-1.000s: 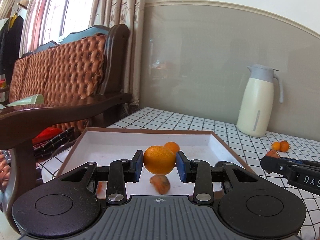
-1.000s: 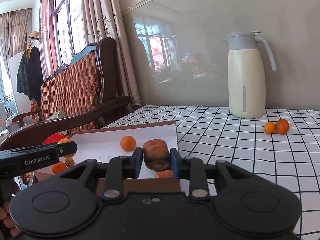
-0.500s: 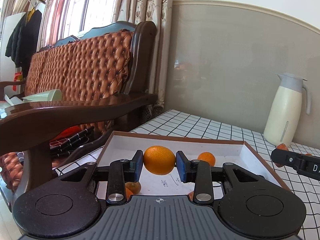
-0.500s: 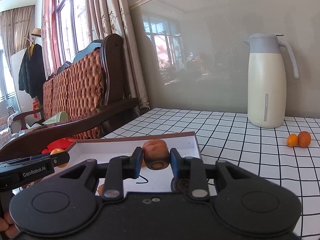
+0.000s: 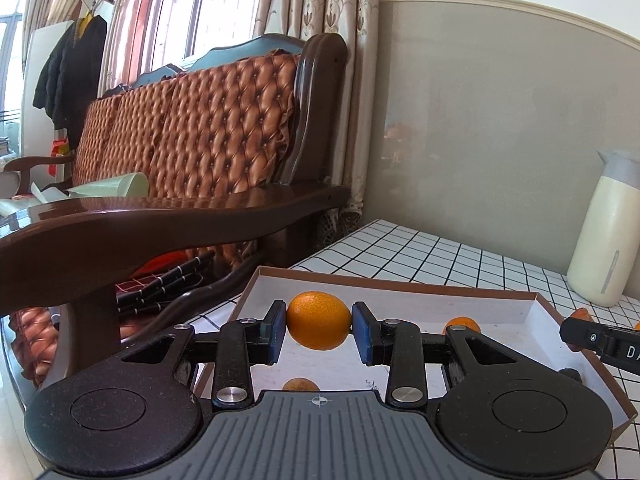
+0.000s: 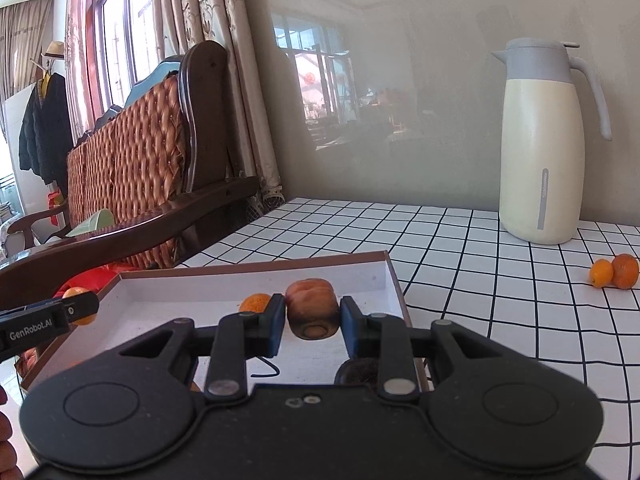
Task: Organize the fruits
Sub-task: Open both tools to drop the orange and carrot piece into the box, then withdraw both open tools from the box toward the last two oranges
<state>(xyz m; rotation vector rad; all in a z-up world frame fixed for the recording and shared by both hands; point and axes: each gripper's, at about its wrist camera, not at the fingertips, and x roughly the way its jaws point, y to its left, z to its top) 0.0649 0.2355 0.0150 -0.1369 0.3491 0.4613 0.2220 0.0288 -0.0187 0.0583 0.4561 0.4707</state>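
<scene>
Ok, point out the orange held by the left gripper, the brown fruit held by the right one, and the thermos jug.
orange (image 5: 319,320), left wrist view, middle of its front.
brown fruit (image 6: 312,308), right wrist view, its front face.
thermos jug (image 6: 540,168), right wrist view, cream body.

Right hand-held gripper (image 6: 312,318) clamped on a brownish-orange fruit (image 6: 311,307), dark flat end facing the camera, held above the shallow white box (image 6: 394,284) with brown rim. Small orange (image 6: 254,303) inside the box, just behind the left pad. Dark round item (image 6: 358,372) under the right finger, mostly hidden, can't ID. Left hand-held gripper (image 6: 82,307) enters at frame left over the box's left edge, gripping an orange fruit (image 6: 78,294). Checked surface (image 6: 480,304): cream jug (image 6: 542,152) with grey lid near the wall, two small oranges (image 6: 614,271) touching each other at far right, well apart from the box. Wooden sofa (image 6: 132,168) at left.
</scene>
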